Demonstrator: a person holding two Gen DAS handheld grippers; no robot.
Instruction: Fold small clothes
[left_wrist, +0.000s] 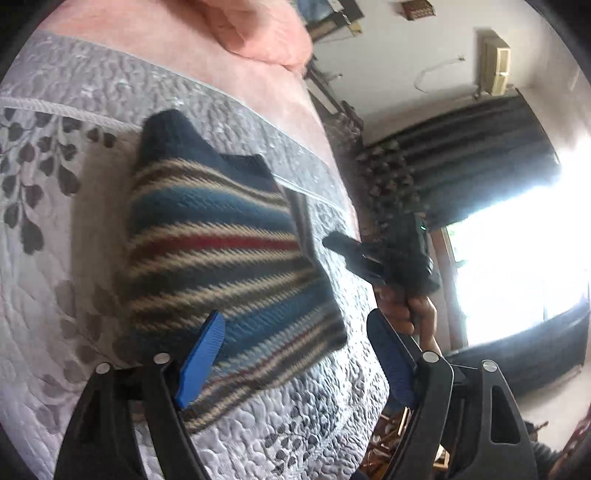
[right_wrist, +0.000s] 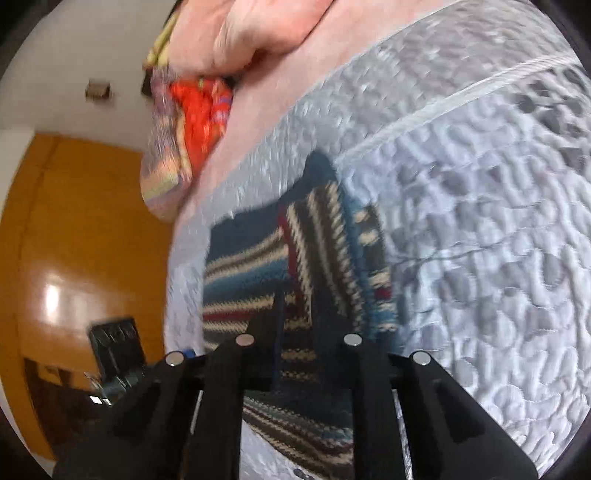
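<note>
Mid-fold on the striped sweater (left_wrist: 221, 258) at frame centre, left gripper (left_wrist: 295, 362) wide open and empty, right gripper (right_wrist: 295, 317) unclear; next, gripping an edge.

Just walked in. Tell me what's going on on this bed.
A person holding a claw in each hand is folding a small striped knit sweater that lies on a grey quilted bedspread with a leaf pattern. One side already looks folded over the body. The left claw hangs open above the sweater's lower edge, gripping nothing. The right claw is above the sweater; its blurred fingers look open.
</note>
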